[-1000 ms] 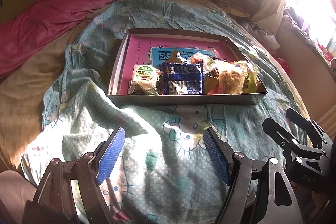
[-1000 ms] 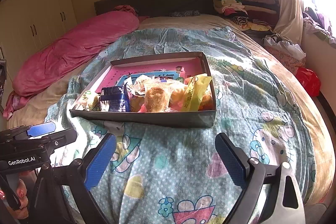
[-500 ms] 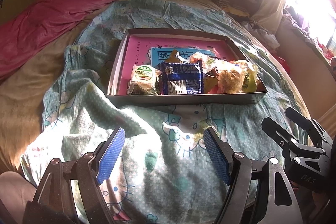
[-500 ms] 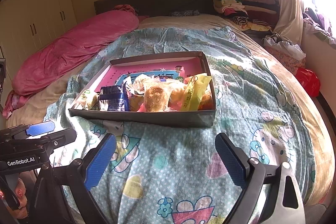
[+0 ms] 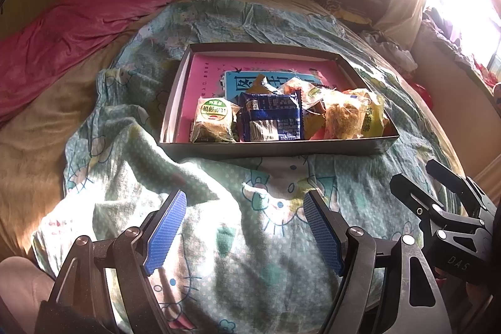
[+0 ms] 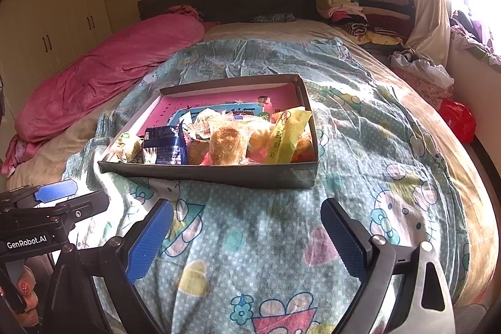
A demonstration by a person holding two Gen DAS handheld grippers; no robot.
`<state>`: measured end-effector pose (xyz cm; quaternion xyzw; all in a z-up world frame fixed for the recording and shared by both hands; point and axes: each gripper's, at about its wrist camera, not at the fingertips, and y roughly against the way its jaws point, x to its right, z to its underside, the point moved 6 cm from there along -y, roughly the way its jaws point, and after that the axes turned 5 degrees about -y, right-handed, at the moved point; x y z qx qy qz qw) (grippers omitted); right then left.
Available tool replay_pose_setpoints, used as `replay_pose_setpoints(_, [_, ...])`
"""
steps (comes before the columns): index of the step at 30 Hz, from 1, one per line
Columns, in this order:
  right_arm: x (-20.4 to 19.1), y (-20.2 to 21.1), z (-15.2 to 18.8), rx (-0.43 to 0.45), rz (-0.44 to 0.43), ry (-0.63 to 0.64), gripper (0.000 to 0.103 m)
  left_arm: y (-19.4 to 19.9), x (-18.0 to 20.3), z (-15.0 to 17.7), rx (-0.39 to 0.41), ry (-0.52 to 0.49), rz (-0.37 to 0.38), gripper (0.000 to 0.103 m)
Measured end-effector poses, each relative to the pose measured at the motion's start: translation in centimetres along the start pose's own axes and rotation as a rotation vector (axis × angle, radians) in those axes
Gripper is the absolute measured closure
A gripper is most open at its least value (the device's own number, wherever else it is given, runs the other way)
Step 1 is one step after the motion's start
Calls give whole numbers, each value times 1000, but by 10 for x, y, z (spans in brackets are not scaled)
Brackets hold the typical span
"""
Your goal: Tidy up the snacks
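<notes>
Because the snacks [image 5: 281, 118] are sitting piled along the box's [image 5: 275, 147] near wall, both the left gripper [image 5: 244, 227] and right gripper [image 6: 247, 237] are hovering short of it, their 2 jaw pairs spread, gripping nothing.

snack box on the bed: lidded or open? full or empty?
Open, part full. The shallow grey cardboard box has no lid on; wrapped snacks are piled along its near wall, while the pink floor toward the back is bare.
</notes>
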<state>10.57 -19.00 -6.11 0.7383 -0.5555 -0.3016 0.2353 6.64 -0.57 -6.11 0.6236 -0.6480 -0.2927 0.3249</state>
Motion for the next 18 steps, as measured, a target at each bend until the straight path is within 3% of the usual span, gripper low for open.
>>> replay_pose_setpoints(13, [9,-2,-3,10,19,-22,7,-4,-6,0,-2,23,16,24])
replay_pose_setpoints(16, [24,-6,-7,17,45,-52,7,-5,-24,-7,13,69,6,24])
replay_pose_setpoints(18, [43,-9,-13,23,69,-92,1,-7,-46,-18,29,105,-19,24])
